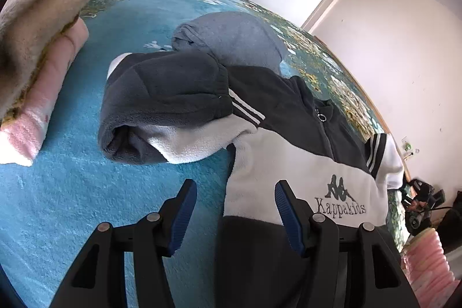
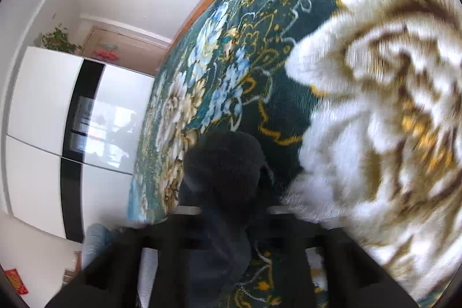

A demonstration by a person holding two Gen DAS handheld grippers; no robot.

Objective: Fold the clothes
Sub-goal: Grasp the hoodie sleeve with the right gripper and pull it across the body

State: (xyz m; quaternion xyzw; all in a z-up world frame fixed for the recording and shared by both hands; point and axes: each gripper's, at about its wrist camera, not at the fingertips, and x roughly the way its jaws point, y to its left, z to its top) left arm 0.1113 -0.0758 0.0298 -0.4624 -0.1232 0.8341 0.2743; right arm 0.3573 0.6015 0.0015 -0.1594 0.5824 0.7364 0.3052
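Left tongs (image 1: 235,217): blue-padded fingers spread wide, nothing between them; poised low centre of the left wrist view, right finger over the white hem panel, left finger over bare blanket.
Right tongs (image 2: 232,210): fingers blurred and dark at bottom centre of the right wrist view; dark fleece bunched between them, apparently pinched, a sleeve or hem edge by the look of it.
Fleece jacket (image 1: 303,163): charcoal and white zip-up, "Kappakids" logo on the white chest panel; lies flat, centre to lower right of the left wrist view, one sleeve (image 1: 173,111) already thrown across to the left, striped cuff (image 1: 375,152) at right.
Handling, judged: light, thick, limp; no stiffness, sags between grips. Pile grips well on ribbed pads, little slip expected. Not fragile; zipper pull (image 1: 320,115) the only hard part, best avoided.
Hold point, judged: hem corner or side seam where two layers stack; a single pinch of pile likely drags only the top layer.
Surface: plush blue blanket (image 1: 86,192) with dark green floral border; soft, so the garment may sink and catch.
Neighbours: folded grey garment (image 1: 231,39) just behind the jacket; pink folded pile (image 1: 43,94) at left; cream fuzzy fabric (image 1: 34,19) upper left, close to the lens.
Room: white glossy wardrobe (image 2: 43,106) with black strip, plant (image 2: 59,41) on top, white walls.
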